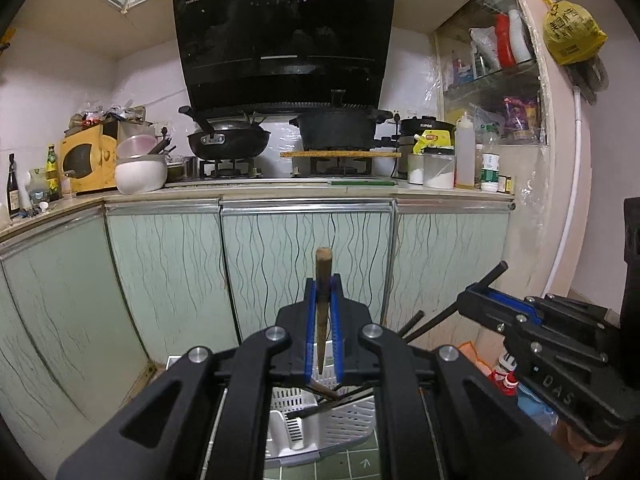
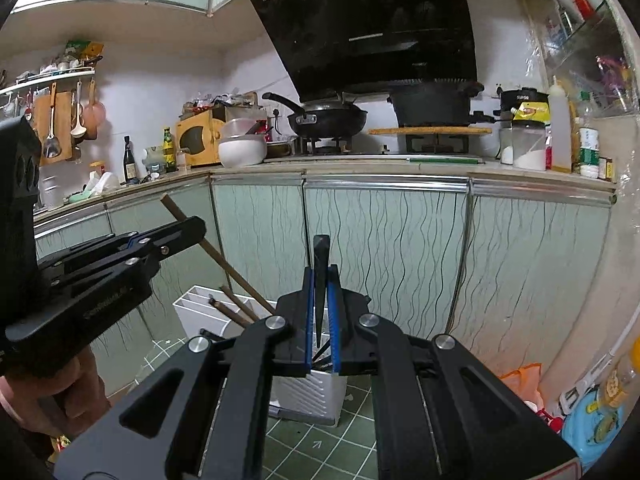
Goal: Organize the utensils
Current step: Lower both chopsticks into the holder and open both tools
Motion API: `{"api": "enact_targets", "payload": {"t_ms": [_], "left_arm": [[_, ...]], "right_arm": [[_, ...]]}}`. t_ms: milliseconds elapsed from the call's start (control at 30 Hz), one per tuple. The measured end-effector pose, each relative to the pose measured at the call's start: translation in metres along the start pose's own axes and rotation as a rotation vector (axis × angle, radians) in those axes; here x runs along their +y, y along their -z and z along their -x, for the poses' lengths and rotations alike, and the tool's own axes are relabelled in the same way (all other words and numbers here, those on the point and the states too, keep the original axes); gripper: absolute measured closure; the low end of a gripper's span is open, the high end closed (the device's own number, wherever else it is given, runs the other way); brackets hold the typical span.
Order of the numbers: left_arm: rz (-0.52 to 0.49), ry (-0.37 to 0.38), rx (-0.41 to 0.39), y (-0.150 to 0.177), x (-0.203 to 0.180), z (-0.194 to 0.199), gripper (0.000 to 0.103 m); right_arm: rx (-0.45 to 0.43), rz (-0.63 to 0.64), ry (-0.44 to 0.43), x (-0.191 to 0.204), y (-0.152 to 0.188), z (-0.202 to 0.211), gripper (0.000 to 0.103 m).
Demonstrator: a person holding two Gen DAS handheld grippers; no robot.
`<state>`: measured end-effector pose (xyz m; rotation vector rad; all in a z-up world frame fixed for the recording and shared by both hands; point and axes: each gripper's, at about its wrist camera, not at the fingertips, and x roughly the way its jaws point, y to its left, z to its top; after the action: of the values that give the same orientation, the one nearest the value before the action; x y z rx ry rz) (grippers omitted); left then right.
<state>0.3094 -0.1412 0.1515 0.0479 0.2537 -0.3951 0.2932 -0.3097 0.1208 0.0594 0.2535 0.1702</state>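
Across the upper half of both views I see the kitchen desk with pale green cabinet doors beneath it. On it stand a black wok and a black pot on the stove under the black range hood, and a yellow microwave sits toward the left.

Low in the frame, on the green tiled floor, stands the white utensil holder. In the right wrist view it sits at lower centre, partly behind my gripper, with a few brown and dark sticks leaning out of its compartments.

My left gripper sits at bottom centre of its own view, its blue-lined jaws clamped on a brown wooden chopstick. The stick points up past the fingertips, its lower end tapering down toward the holder. From the right wrist view, the same gripper reaches in from the left, and the chopstick slants from upper left down toward the holder.

My right gripper is closed on a black chopstick, held upright between the blue pads. In the left wrist view it enters from the lower right, with the black chopstick poking out above it and running down-left toward the holder.
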Motion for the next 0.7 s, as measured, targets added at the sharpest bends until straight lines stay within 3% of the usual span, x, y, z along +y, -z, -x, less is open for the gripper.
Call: {"api": "enact_targets", "payload": {"t_ms": [367, 700], "left_arm": [[-0.017, 0.005, 0.028, 0.015, 0.009, -0.029, 0.095], [-0.003, 0.056, 0.064, 0.01, 0.011, -0.021, 0.095]], "right_arm": [[0.038, 0.001, -0.015, -0.01, 0.014, -0.038, 0.097], [0.058, -0.021, -0.029, -0.012, 0.016, -0.039, 0.097]]}}
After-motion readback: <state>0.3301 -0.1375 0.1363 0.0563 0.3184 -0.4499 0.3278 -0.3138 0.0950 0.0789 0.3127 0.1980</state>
